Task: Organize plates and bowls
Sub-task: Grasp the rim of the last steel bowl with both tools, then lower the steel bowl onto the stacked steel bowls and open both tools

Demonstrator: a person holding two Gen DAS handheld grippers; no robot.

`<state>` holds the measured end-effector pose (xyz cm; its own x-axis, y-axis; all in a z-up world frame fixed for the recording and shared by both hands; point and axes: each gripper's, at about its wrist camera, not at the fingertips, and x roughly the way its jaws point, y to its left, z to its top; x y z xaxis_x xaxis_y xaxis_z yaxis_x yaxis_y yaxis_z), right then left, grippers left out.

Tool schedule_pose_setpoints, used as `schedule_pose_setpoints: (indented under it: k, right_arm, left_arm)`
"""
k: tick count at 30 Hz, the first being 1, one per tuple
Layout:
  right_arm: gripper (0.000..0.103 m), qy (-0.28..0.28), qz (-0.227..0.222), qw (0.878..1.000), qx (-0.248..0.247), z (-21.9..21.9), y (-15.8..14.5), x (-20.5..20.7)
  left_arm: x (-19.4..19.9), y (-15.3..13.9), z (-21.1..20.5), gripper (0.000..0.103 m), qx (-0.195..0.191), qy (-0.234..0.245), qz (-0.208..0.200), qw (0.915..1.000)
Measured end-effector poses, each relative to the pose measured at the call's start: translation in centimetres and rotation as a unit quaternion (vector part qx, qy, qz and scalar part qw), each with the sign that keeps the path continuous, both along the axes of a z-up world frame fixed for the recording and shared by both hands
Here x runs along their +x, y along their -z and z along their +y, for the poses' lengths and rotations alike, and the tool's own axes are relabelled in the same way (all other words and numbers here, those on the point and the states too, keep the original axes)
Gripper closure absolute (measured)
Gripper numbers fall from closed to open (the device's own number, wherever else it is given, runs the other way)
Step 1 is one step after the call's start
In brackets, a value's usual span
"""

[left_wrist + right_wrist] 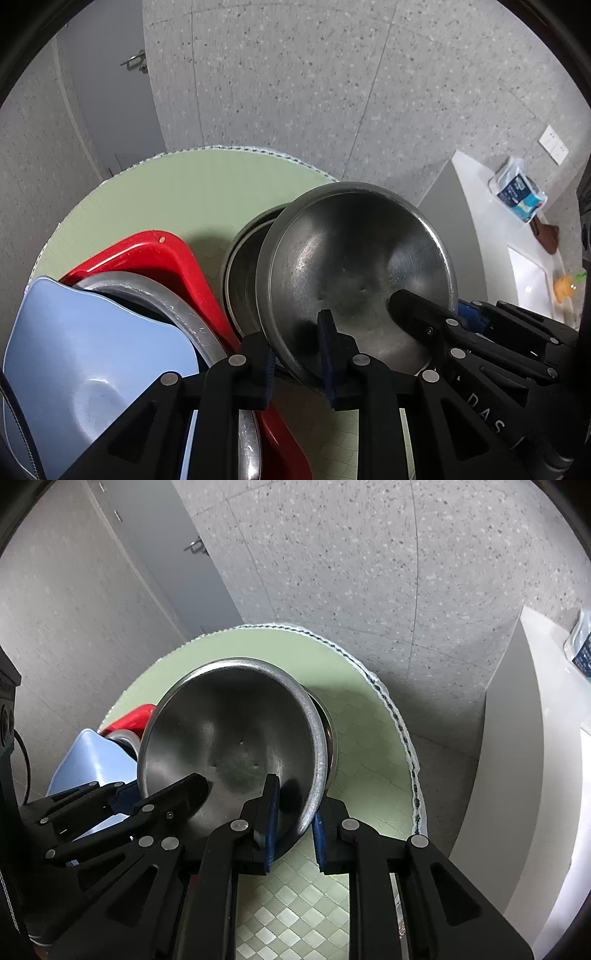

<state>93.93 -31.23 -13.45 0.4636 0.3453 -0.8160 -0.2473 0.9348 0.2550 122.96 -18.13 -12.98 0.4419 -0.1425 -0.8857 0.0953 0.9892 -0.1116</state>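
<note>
Both hand-held grippers hold one steel bowl [354, 266] between them, tilted, above a second steel bowl [242, 273] that rests on the green mat [177, 192] covering the surface.

The left hand-held gripper [299, 354] is clamped on the bowl's near-left rim, one pad inside and one outside. The right hand-held gripper [295, 812] is clamped on the near-right rim in the same manner.

To the left lie a red dish [162, 254], a metal plate [173, 306] inside it, and a pale blue dish [88, 343] leaning on top.

Step in hand, as judged: nesting the held bowl into the one below. The next move calls for levelling the bowl, centring it over the lower rim, lowering until seated, then releasing both grips together. An uneven release could tip it.
</note>
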Motion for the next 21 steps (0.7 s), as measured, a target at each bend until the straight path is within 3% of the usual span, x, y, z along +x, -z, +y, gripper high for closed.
schedule_pose_setpoints:
  k: [10,21]
  right_arm:
    - [0.085,-0.003,0.0,1.0,-0.026,1.0,0.3,0.2]
    - [0.085,0.014,0.012,1.0,-0.014,0.7,0.6,1.3]
  left_arm:
    - [1.1,1.5,-0.1,0.082,-0.002,-0.005,0.008,0.9999]
    - [0.9,1.8,0.3,0.075,0.008,0.001,0.008,0.9999]
